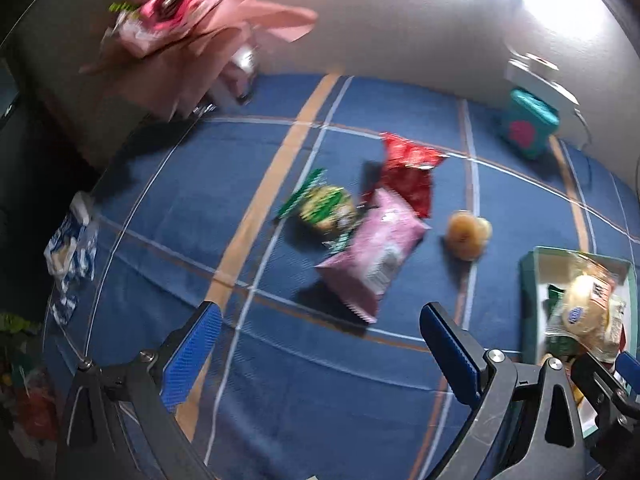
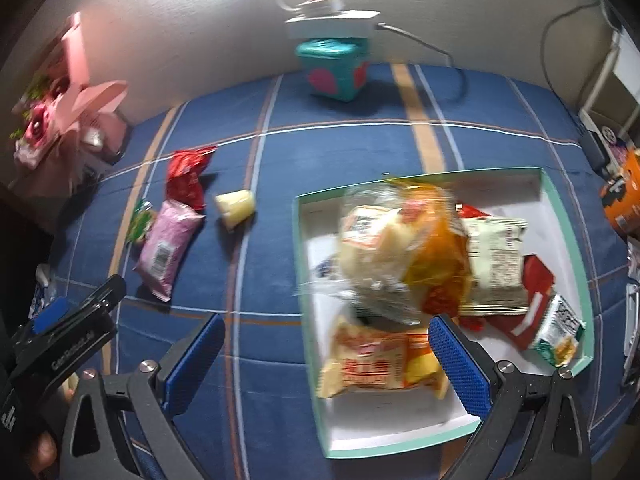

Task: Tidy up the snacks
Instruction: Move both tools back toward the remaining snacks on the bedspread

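My left gripper [image 1: 324, 344] hangs open over the blue checked cloth [image 1: 280, 380], holding nothing. Ahead of it lie a pink packet [image 1: 376, 248], a green packet [image 1: 324, 210], a red packet [image 1: 408, 172] and a small yellowish cup [image 1: 468, 234]. My right gripper [image 2: 328, 360] is open above the near left corner of the teal-rimmed box [image 2: 568, 240]. A clear bread bag [image 2: 392, 248], blurred, sits on top of the snacks in the box, beyond the fingertips. Under it are a white packet [image 2: 496, 264], red packets [image 2: 536, 284] and an orange-yellow packet [image 2: 368, 364].
A teal tin with pink hearts [image 2: 332, 68] and a white power strip [image 2: 332, 20] stand by the back wall. A pink bouquet [image 2: 60, 100] is at the back left and an orange can [image 2: 624, 196] at the right edge. Blue-white packets [image 1: 68, 256] lie at the cloth's left edge.
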`<action>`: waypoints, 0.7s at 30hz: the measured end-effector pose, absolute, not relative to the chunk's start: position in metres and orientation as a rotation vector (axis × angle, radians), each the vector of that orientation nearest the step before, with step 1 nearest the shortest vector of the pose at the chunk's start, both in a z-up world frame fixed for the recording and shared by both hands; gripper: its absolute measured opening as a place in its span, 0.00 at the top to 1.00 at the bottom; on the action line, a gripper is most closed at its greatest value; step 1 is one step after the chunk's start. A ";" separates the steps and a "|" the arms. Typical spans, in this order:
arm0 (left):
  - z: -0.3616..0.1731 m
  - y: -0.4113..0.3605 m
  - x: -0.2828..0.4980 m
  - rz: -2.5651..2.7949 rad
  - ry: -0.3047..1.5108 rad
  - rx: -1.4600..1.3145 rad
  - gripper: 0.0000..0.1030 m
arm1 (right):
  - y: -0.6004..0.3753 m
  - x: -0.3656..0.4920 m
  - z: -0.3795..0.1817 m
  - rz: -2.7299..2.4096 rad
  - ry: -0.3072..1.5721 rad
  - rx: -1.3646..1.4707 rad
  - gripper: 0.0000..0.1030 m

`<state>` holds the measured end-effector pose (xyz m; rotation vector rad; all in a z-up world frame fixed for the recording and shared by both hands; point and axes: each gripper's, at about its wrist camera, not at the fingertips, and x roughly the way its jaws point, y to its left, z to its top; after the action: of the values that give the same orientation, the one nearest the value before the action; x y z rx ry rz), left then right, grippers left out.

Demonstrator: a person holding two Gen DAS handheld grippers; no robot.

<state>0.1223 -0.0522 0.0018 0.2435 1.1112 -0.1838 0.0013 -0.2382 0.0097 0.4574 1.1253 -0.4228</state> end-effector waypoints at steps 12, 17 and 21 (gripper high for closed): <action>-0.003 0.000 0.138 -0.092 1.120 0.199 0.03 | -0.190 0.031 -0.001 -0.365 1.142 0.405 0.00; -0.004 0.011 0.142 -0.069 1.125 0.174 0.03 | -0.175 0.044 -0.007 -0.323 1.135 0.399 0.00; -0.009 0.013 0.150 -0.080 1.131 0.145 0.03 | -0.170 0.055 -0.009 -0.306 1.115 0.389 0.00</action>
<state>0.1505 0.0135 -0.0090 0.1445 1.1307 -0.0805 0.0550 -0.1700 -0.0086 0.3892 1.1150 -0.3060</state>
